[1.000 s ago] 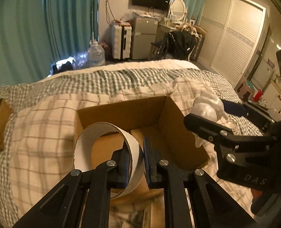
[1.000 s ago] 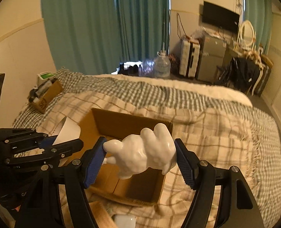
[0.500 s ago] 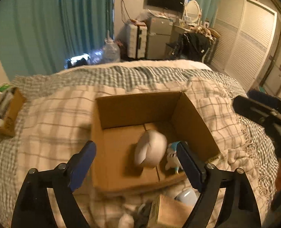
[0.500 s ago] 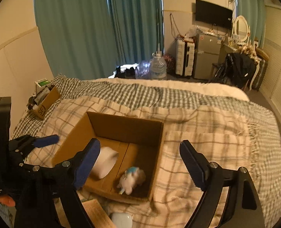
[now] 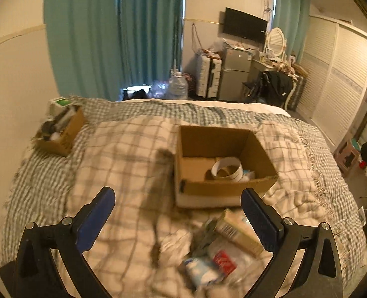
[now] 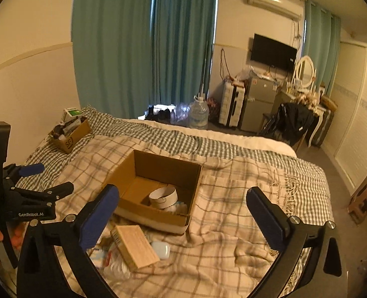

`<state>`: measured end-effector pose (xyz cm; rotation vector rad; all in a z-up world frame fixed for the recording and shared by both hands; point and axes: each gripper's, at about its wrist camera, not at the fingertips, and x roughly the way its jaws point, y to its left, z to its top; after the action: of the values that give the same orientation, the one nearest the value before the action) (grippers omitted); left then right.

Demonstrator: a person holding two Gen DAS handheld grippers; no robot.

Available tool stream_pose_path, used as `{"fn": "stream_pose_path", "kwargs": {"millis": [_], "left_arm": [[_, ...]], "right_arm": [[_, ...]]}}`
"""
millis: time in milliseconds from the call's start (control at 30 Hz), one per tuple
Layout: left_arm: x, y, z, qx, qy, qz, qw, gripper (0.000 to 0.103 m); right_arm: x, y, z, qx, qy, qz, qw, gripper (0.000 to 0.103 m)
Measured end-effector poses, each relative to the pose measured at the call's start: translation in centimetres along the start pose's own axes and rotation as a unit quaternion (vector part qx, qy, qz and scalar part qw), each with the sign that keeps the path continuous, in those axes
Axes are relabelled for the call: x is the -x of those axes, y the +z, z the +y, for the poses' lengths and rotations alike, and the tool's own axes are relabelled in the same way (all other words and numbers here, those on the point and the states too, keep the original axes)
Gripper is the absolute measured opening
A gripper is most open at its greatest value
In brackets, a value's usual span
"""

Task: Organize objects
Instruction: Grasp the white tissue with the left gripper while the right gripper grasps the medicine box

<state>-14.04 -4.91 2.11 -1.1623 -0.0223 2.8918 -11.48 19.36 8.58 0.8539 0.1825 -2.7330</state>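
We are holding both grippers above the near end of the bed (image 6: 233, 243), and neither is carrying anything. Our left gripper (image 5: 177, 219) is hanging with its jaws spread wide apart over the plaid blanket; our right gripper (image 6: 183, 217) is likewise standing wide open with nothing between its blue pads (image 6: 265, 218).

The open cardboard box (image 6: 156, 191) is sitting on the blanket toward the middle of the bed, its flaps out of the way. Inside it, the white tape roll (image 6: 163, 196) is lying near the box's front wall, and a small white and pale-blue item (image 6: 179, 207) is lying just beside it toward the near right corner of the box; we cannot tell its shape from here.

Along the near edge of the bed, in front of the box, a loose pile is waiting: a tan carton (image 6: 135, 245) lying flat, a small white case (image 6: 161, 248) touching its right side, and some blurred packets (image 5: 208, 265) with a red label among them.

A second, smaller cardboard box (image 6: 70, 134) full of odds and ends is resting at the far left corner of the bed, by the wall.
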Motion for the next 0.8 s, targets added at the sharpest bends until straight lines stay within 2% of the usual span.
{"fn": "stream_pose_path", "kwargs": {"millis": [167,300,433,600,700,800], "left_arm": [[2.0,-3.3,1.8,0.013,0.022,-0.007,0.9997,0.103],[2.1,-6.3,2.9,0.036,0.039,-0.003,0.9986,0.103],[0.6,-9.2,3.4,0.054,0.062,0.007,0.9966,0.103],[-3.0,-11.8,4.0,0.056,0.072,0.046,0.9948,0.103],[-4.8,-12.4,4.3,0.044,0.092,0.061,0.9930,0.103],[-6.3,-12.4,4.7,0.044,0.093,0.076,0.9918,0.103]], "right_arm": [[1.3,-2.3,2.3,0.013,0.012,0.008,1.000,0.103],[0.2,-4.8,4.3,0.027,0.012,0.026,0.999,0.103],[-3.3,-7.9,6.3,0.033,0.006,0.063,0.997,0.103],[-9.3,-11.1,8.8,0.048,0.015,0.120,0.991,0.103],[-12.9,-12.5,10.0,0.061,0.011,0.155,0.986,0.102],[-16.6,-13.0,10.8,0.064,0.014,0.187,0.980,0.102]]}}
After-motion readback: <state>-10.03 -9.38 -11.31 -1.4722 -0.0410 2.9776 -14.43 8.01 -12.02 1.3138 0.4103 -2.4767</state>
